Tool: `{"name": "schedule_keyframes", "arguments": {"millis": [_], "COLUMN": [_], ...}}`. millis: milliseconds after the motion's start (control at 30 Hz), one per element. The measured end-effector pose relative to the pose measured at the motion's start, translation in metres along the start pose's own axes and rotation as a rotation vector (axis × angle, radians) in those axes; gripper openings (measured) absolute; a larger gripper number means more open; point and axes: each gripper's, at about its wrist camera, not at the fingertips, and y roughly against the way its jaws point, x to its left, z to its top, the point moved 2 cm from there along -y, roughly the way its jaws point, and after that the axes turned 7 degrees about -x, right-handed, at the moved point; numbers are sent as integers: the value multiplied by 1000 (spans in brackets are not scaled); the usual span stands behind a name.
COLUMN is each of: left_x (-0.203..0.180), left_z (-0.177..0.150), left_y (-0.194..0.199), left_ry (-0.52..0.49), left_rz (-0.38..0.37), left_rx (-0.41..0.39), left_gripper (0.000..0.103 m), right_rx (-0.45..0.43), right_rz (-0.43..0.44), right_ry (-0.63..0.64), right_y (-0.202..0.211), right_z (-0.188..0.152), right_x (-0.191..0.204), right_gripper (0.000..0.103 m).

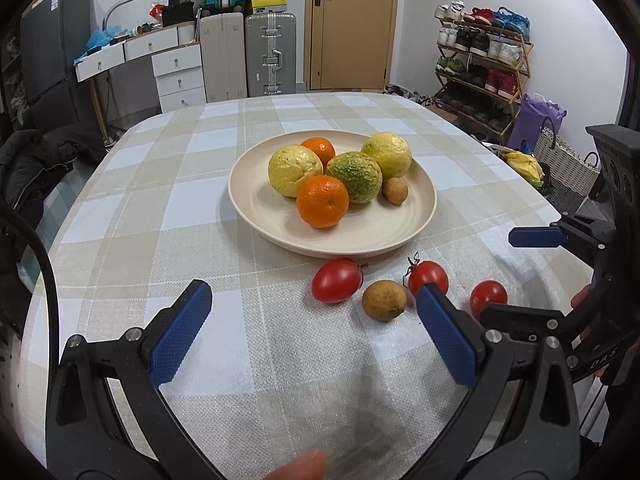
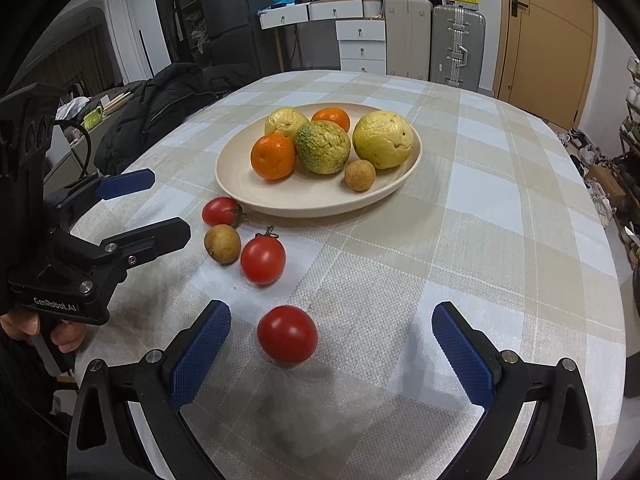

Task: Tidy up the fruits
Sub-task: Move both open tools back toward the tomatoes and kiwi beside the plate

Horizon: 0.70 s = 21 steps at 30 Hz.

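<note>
Table point(image 2: 460, 240) carries a beige-and-white checked cloth. Cream plate point(image 2: 256, 196) at centre holds oranges, yellow-green fruits and one small brown fruit. At its 6 o'clock, on the cloth: three tomatoes point(image 2: 287, 334) and a brown fruit point(image 2: 222, 243). Left tongs point(image 1: 314, 316) and right tongs point(image 2: 332, 330) both spread wide, empty. Suitcases point(image 1: 270, 54), drawers, door, shoe rack point(image 1: 480, 68) behind.

Three tomatoes point(image 2: 287, 334), two oranges point(image 2: 273, 156), three large yellow-green fruits point(image 2: 383, 139), two small brown fruits point(image 2: 222, 243), one plate point(image 2: 240, 184).
</note>
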Motion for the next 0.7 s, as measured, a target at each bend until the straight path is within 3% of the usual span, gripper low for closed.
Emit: {"name": "schedule_keyframes", "arguments": {"millis": [500,700], "left_x": [-8,-9], "left_z": [-10,-11], "left_y": [-13,-15], "left_ry": [-37,-39], "left_rz": [-10,-20], "left_rx": [71,78], "left_gripper": [102,102], "right_rx": [36,58], "right_rz": [61,102], "right_ry": [44,50], "right_y": [0,-2], "right_z": [-6,-9], "right_x": [11,15], "right_gripper": [101,80]}}
